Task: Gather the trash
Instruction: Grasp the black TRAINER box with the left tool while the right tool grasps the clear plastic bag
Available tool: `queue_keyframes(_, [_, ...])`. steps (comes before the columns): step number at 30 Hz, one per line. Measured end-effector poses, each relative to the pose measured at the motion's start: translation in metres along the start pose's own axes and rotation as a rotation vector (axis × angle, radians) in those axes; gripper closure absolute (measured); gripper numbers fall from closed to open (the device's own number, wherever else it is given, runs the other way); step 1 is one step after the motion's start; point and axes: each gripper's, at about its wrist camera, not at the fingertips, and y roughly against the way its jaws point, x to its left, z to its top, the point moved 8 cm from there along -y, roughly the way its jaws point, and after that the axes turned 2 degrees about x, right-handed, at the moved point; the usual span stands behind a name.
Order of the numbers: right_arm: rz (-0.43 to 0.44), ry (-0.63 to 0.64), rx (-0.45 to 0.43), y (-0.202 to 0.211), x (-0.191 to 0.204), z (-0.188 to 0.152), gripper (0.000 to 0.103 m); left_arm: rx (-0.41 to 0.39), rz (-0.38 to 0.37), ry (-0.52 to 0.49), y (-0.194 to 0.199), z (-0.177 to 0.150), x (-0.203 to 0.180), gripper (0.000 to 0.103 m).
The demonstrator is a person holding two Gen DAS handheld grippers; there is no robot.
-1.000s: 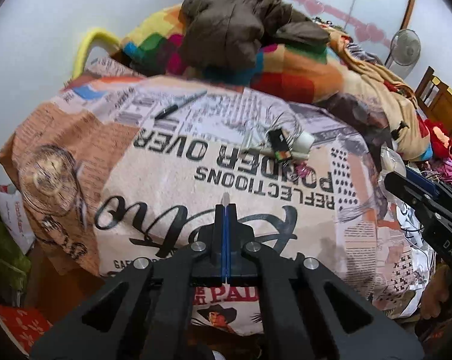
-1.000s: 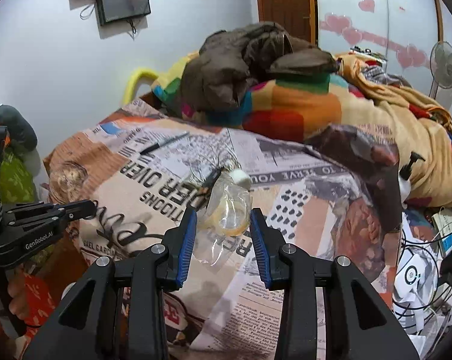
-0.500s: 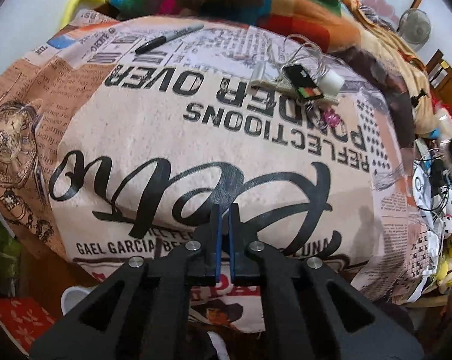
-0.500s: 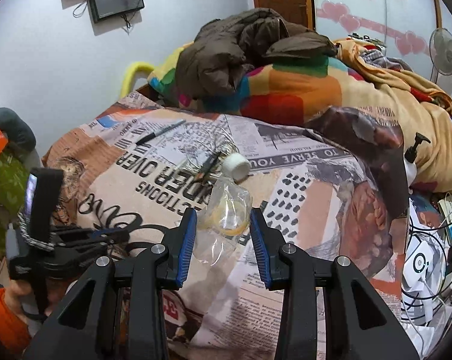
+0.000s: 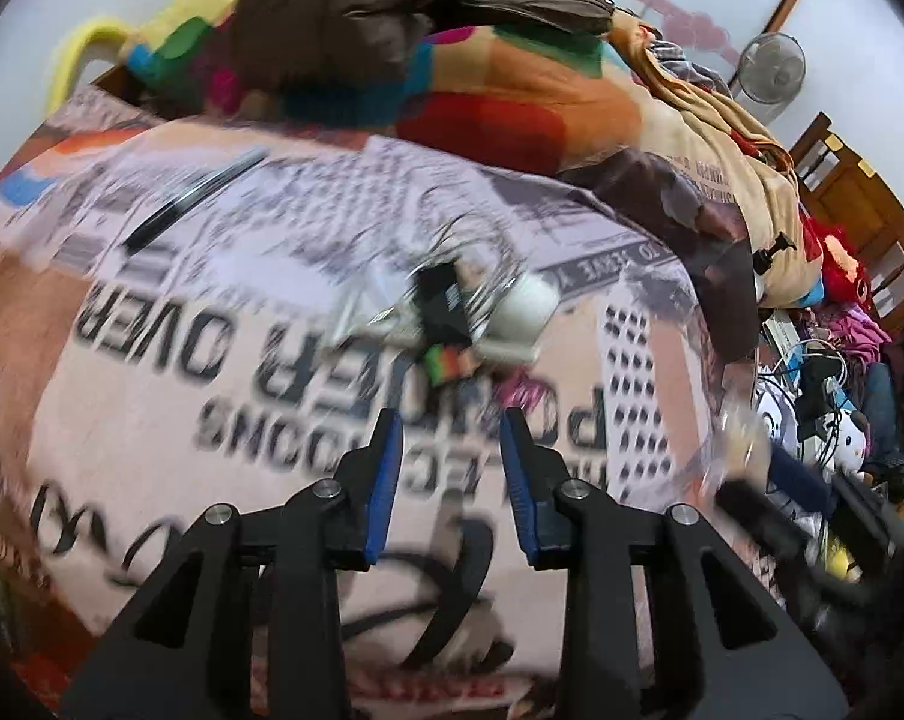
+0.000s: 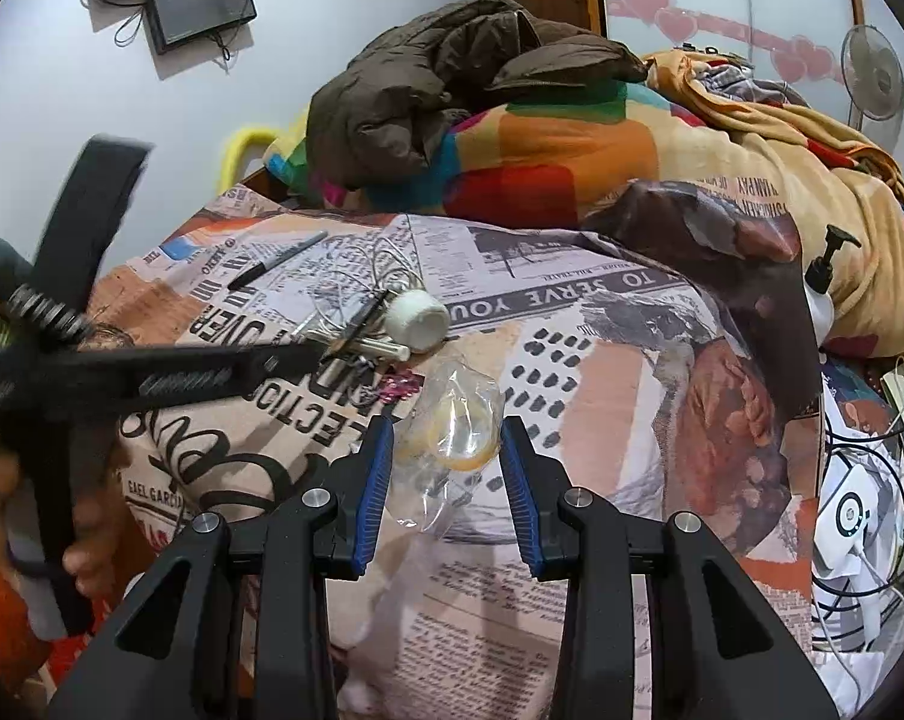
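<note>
On the newspaper-print bed cover [image 6: 602, 396] lies a small heap of litter: a white cap [image 6: 416, 321], a pink wrapper [image 6: 401, 387], a thin tube and tangled wire. In the blurred left wrist view, my left gripper [image 5: 449, 420] hovers just short of that heap, near the white cap [image 5: 524, 306] and a black item [image 5: 443, 300]. Its jaws are opening with nothing between them. My right gripper [image 6: 443, 426] is shut on a clear plastic bag [image 6: 452, 420] with yellowish residue, held above the cover. The left gripper [image 6: 311, 351] reaches in from the left.
A black marker [image 6: 278, 261] lies farther back on the cover. A brown jacket [image 6: 452, 78] and bright blankets pile up behind. A pump bottle [image 6: 821, 288] stands at the right, with cables and papers [image 6: 860, 516] on the floor. A hand [image 6: 86, 546] grips the left tool.
My left gripper moved forward and down toward the litter heap, and its jaws went from shut to apart. The right gripper sank slightly, with the plastic bag still in it.
</note>
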Motion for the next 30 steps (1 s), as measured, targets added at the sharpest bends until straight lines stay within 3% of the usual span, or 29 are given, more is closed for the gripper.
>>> queue_keyframes(6, [-0.002, -0.005, 0.008, -0.009, -0.012, -0.003, 0.07, 0.043, -0.013, 0.058, -0.041, 0.022, 0.001, 0.07])
queue_keyframes(12, [0.006, -0.012, 0.016, -0.014, -0.018, -0.006, 0.07, 0.035, -0.021, 0.087, -0.053, 0.033, 0.007, 0.07])
queue_keyframes(16, [0.016, -0.023, 0.021, -0.014, -0.019, -0.008, 0.07, 0.037, -0.002, 0.038, -0.054, 0.033, 0.004, 0.07])
queue_keyframes(18, [0.017, -0.027, 0.02, -0.013, -0.018, -0.007, 0.07, 0.045, 0.007, 0.001, -0.056, 0.03, 0.0, 0.075])
queue_keyframes(25, [0.011, -0.019, 0.002, -0.001, -0.014, -0.001, 0.07, 0.045, 0.02, -0.035, -0.043, 0.017, -0.004, 0.078])
queue_keyframes(30, [0.012, -0.008, -0.023, 0.016, -0.005, 0.01, 0.07, -0.009, 0.018, -0.039, -0.004, 0.009, -0.001, 0.079])
